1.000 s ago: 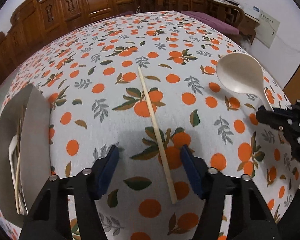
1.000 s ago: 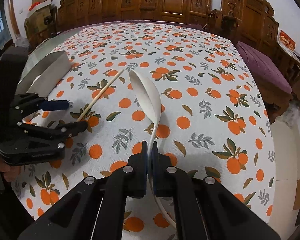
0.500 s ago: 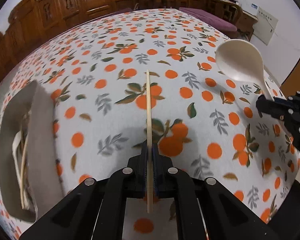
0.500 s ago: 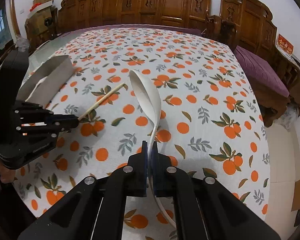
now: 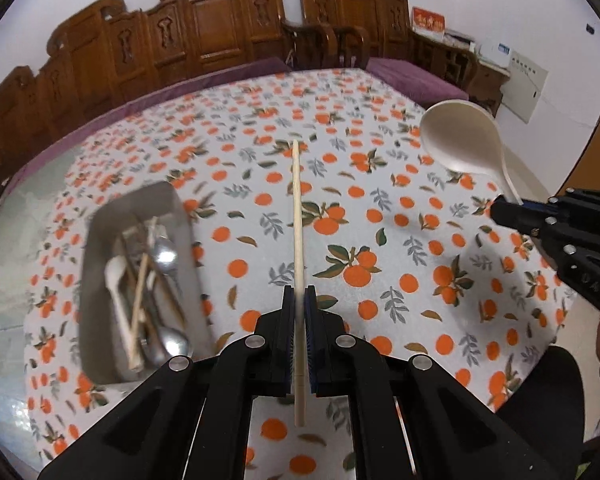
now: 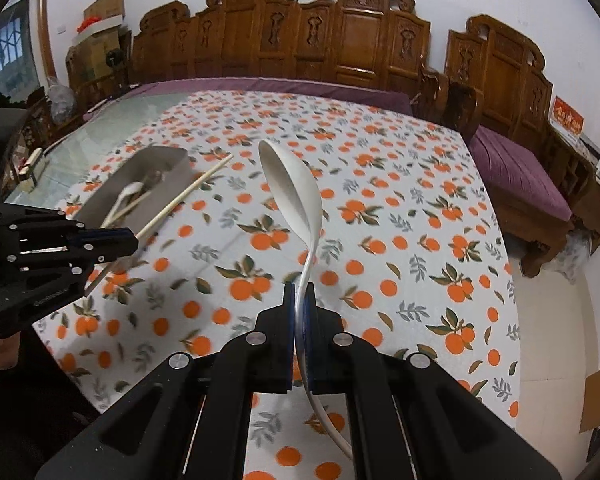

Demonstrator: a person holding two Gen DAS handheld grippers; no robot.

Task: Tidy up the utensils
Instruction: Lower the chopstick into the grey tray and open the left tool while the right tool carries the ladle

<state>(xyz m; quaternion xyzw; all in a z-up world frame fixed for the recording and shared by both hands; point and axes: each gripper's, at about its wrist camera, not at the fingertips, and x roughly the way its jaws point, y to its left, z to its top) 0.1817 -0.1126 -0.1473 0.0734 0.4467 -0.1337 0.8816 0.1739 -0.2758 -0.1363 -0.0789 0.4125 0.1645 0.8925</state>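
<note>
1. The place is a home, most likely a living or dining room.
2. A table point(image 5: 380, 128) is covered by a white cloth printed with oranges and green leaves, as in a family house.
3. Behind the table stand carved benches point(image 6: 340, 40) of dark brown wood, with high ornamented backs.
4. Purple cushions point(image 6: 516, 172) lie on the bench seats.
5. The walls are plain white; a small red sign point(image 5: 428, 24) with golden characters stands at the right.
6. Cardboard boxes point(image 6: 104, 8) are piled in the left corner, beside a window with a grille point(image 6: 4, 56).
7. A metal tray point(image 5: 100, 232) with spoons and chopsticks lies on the cloth, ordinary household cutlery.
</note>
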